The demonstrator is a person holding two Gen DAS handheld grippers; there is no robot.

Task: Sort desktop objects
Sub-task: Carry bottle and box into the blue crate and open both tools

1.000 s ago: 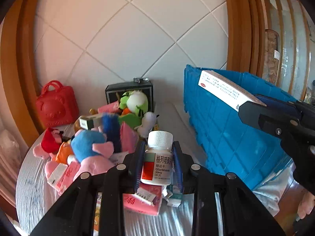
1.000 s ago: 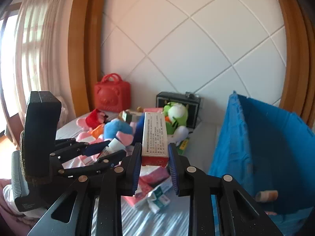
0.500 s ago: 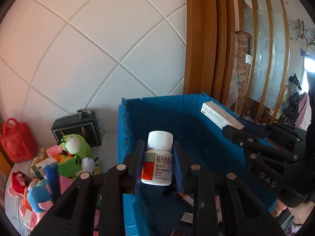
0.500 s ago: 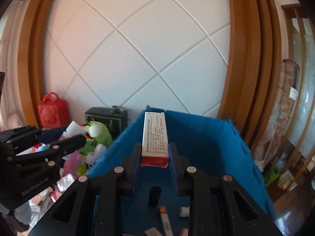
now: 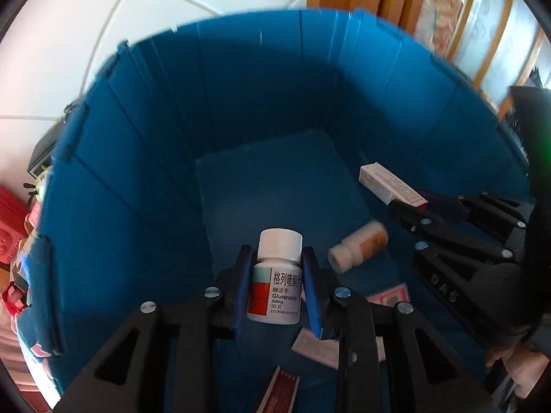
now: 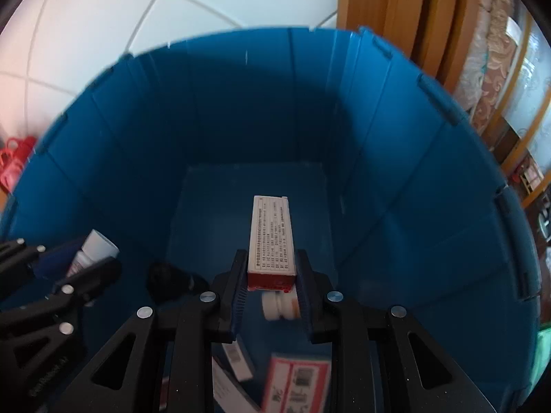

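My left gripper [image 5: 277, 289] is shut on a white pill bottle [image 5: 275, 280] with a red and green label, held upright inside the blue bin [image 5: 144, 158]. My right gripper [image 6: 272, 287] is shut on a long white medicine box [image 6: 272, 237] with a red end, also held over the bin's inside [image 6: 396, 158]. In the left wrist view the right gripper [image 5: 409, 203] and its box [image 5: 391, 186] show at the right. In the right wrist view the left gripper [image 6: 82, 258] and its bottle [image 6: 93, 251] show at the lower left.
On the bin floor lie an orange-labelled bottle [image 5: 358, 247], also showing in the right wrist view [image 6: 279, 304], and several flat medicine boxes [image 5: 315, 347] [image 6: 296, 382]. Toys and a red bag [image 5: 10, 227] lie outside the bin's left wall.
Both grippers have swung right from the toy pile, gone over the bin rim and tilted down into the bin, still holding the bottle and the box.
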